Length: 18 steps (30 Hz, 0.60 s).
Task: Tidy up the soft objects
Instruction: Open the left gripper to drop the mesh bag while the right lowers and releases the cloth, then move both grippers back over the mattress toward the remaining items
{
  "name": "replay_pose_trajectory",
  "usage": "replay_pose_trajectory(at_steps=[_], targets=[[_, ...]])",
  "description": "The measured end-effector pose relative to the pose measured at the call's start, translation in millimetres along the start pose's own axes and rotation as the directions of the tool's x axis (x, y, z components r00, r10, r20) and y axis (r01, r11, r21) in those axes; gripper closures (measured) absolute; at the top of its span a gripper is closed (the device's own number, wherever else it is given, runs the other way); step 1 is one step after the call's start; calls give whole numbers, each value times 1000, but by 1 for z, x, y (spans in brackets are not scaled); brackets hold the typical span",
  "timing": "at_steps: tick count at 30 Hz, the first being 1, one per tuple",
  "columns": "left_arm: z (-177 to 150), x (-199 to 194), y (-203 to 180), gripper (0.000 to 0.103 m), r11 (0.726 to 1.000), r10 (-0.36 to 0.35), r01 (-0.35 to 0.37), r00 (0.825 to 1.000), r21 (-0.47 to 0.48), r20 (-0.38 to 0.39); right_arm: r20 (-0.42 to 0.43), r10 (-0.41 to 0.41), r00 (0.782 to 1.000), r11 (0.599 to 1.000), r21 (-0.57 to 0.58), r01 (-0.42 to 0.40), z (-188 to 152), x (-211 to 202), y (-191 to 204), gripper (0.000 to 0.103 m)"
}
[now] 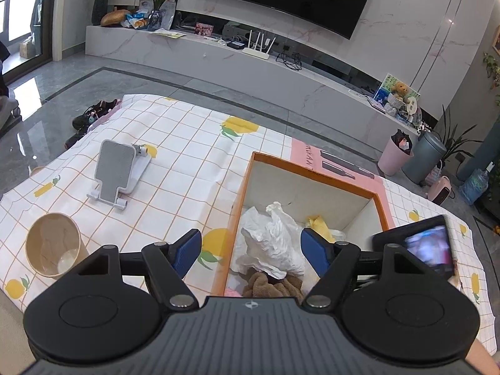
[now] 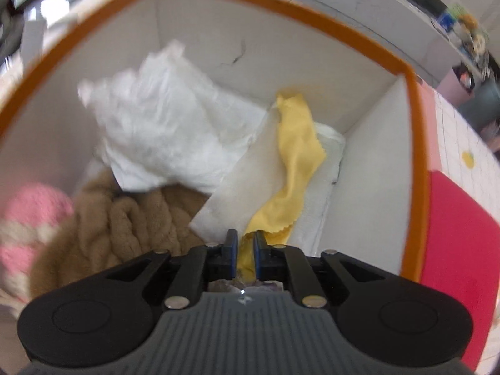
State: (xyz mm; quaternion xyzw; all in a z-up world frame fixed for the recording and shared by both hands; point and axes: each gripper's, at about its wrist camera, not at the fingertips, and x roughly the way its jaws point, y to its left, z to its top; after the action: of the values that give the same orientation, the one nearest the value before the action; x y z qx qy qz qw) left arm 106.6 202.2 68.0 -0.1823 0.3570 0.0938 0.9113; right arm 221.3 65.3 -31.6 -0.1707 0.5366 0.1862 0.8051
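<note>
An orange-rimmed white box (image 1: 312,168) stands on the checked tablecloth. Inside it lie crumpled white paper (image 1: 275,237), a brown fluffy cloth (image 1: 268,287) and a yellow cloth (image 1: 318,223). My left gripper (image 1: 250,247) hangs wide open above the box's near end, with nothing between its blue pads. In the blurred right wrist view, my right gripper (image 2: 246,243) is low inside the box (image 2: 415,156). Its jaws stand narrow on the near end of the yellow cloth (image 2: 297,156), which trails away over a flat white tissue (image 2: 231,200). The brown cloth (image 2: 125,218) and a pink-and-white knit (image 2: 31,218) lie to the left.
On the lemon-print tablecloth (image 1: 175,143) left of the box are a brown paper cup (image 1: 53,243) and a grey phone stand (image 1: 115,172). A black device with a lit screen (image 1: 415,247) sits at the box's right. A pink flat package (image 1: 337,159) lies behind the box.
</note>
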Motion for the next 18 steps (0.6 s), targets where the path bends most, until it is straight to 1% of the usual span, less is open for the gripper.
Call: replay_pose_trajectory(at_steps=[2,3,4,5,6,7,9,10,14,16,18], targets=[[0,1,0,18,1000,8,-8,1000,0,3,50,51,997,998,19,-52,-2,-18,-4,60],[0,1,-1,18,1000,11,-11,1000,4,6,75,59,995,998,19,-60,-3,-29,-3,50],[0,1,-1,18,1000,12,-12,1000,11,9,100,67,993,998,10,-69,-5,-39,-1,48],[0,1,-3,18,1000,14,-14,1000,19,11,126,64,990,998,-1,-65,-7,-49,1,34],[0,0,-5,18,1000,16,-16,1000,27,12,159,45,986,999,-12,-44,-11,-61,4,17],[0,-1,-6,18,999,17,-18,1000,33,14,194,11,981,1000,-20,-7,-14,-71,7,12],[0,-4,-9,18,999,15,-16,1000,36,18,232,-47,972,998,-32,56,-18,-87,6,10],[0,-5,-11,18,999,12,-13,1000,38,23,242,-56,969,997,-32,66,-20,-93,6,10],[-2,-12,-24,18,998,2,-4,999,64,36,280,-58,958,998,2,60,-32,-116,1,9],[-2,-15,-32,18,997,-10,7,999,72,34,293,-51,955,999,10,51,-34,-121,-2,8],[-4,-21,-42,18,996,-29,26,999,86,38,303,-59,951,998,6,60,-39,-124,-3,6]])
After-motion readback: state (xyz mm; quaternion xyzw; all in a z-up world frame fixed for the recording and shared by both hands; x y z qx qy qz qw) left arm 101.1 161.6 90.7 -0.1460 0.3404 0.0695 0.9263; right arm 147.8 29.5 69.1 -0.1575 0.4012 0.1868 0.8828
